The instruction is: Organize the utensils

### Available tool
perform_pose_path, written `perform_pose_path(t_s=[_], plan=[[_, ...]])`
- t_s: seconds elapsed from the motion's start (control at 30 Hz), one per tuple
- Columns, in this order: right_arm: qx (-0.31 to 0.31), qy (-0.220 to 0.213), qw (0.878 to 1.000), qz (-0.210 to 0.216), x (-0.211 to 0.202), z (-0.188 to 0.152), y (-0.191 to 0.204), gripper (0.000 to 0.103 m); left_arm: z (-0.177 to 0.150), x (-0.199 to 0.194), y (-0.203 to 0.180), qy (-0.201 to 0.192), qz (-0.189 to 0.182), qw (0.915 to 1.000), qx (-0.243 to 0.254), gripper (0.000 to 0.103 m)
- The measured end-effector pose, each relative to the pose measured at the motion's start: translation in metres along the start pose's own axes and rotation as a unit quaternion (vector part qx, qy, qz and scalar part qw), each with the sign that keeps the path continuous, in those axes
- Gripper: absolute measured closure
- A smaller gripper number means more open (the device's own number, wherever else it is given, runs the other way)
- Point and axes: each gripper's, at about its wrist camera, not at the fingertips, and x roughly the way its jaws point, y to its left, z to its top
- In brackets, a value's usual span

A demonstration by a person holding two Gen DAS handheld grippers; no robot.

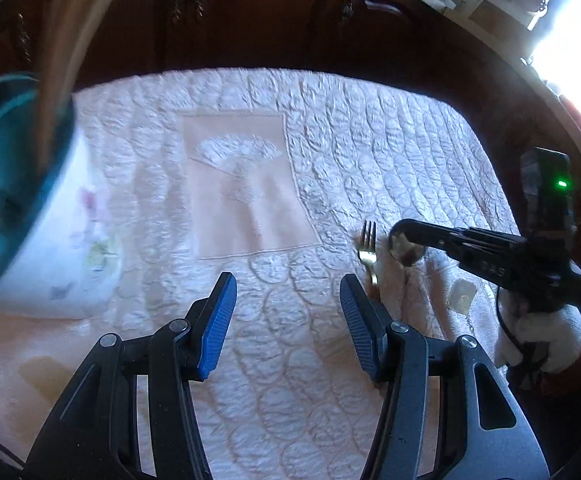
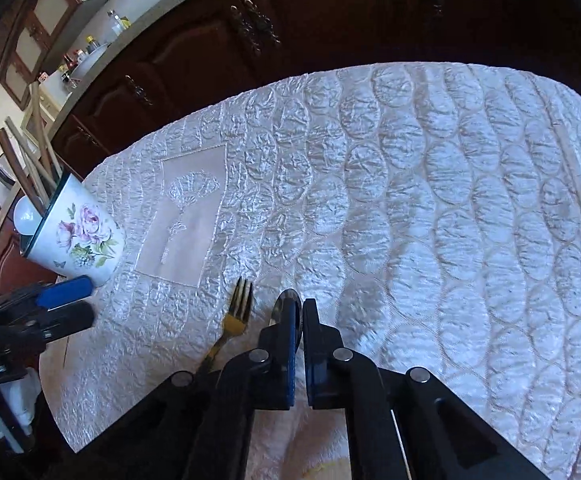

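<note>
A gold fork [image 2: 237,316] lies on the quilted white cloth, tines pointing away; it also shows in the left wrist view [image 1: 367,249]. A silver spoon [image 2: 284,309] lies just right of it. My right gripper [image 2: 299,312] is shut on the spoon's bowl, low on the cloth; in the left wrist view the spoon [image 1: 400,245] sits in that gripper's tip [image 1: 406,229]. My left gripper [image 1: 288,300] is open and empty above the cloth, left of the fork. A floral white cup with a teal rim [image 2: 78,232] holds several wooden utensils [image 2: 36,160] at the left.
The quilted cloth [image 2: 410,208] covers the table, with a smooth embroidered panel [image 1: 238,184]. Dark wooden cabinets [image 2: 290,32] stand behind the table's far edge. The cup looms close and blurred at the left of the left wrist view [image 1: 22,200].
</note>
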Motion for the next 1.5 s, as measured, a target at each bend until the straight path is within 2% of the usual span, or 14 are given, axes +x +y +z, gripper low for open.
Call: perform_pose_path(t_s=[0.23,0.5,0.57,0.6,0.63,0.67,0.8,1.07,1.2,1.5], plan=[[0.033,0.006,0.999,0.025,-0.016,-0.017,-0.026,0.1,0.014,0.041,-0.021,0.022,-0.041,0.9989,0.005,0.05],[0.043,0.006,0.998,0.053,-0.019,-0.025,-0.042,0.1,0.035,0.082,-0.044,0.038,-0.073,0.9951,0.054,0.051],[0.044,0.008,0.997,0.059,-0.017,-0.025,-0.043,0.1,0.04,0.088,-0.049,0.04,-0.081,0.9934,0.071,0.057],[0.045,0.009,0.997,0.063,-0.016,-0.025,-0.045,0.1,0.041,0.091,-0.051,0.043,-0.08,0.9926,0.08,0.068],[0.044,0.01,0.997,0.066,-0.016,-0.025,-0.046,0.1,0.043,0.093,-0.053,0.046,-0.076,0.992,0.089,0.086],[0.043,0.011,0.997,0.068,-0.016,-0.024,-0.046,0.1,0.044,0.096,-0.055,0.052,-0.075,0.9911,0.096,0.091],[0.041,0.016,0.996,0.071,-0.016,-0.026,-0.052,0.098,0.039,0.095,-0.058,0.055,-0.075,0.9894,0.111,0.091],[0.014,0.004,0.998,0.054,-0.014,-0.017,-0.026,0.1,0.017,0.063,-0.037,0.042,-0.056,0.9926,0.099,0.091],[-0.008,-0.012,0.999,0.048,-0.024,-0.01,-0.006,0.1,0.005,0.039,-0.021,0.02,-0.032,0.9946,0.097,0.091],[-0.036,-0.048,0.997,0.054,-0.044,0.002,0.04,0.1,-0.016,-0.028,0.014,-0.017,-0.017,0.9976,0.064,0.091]])
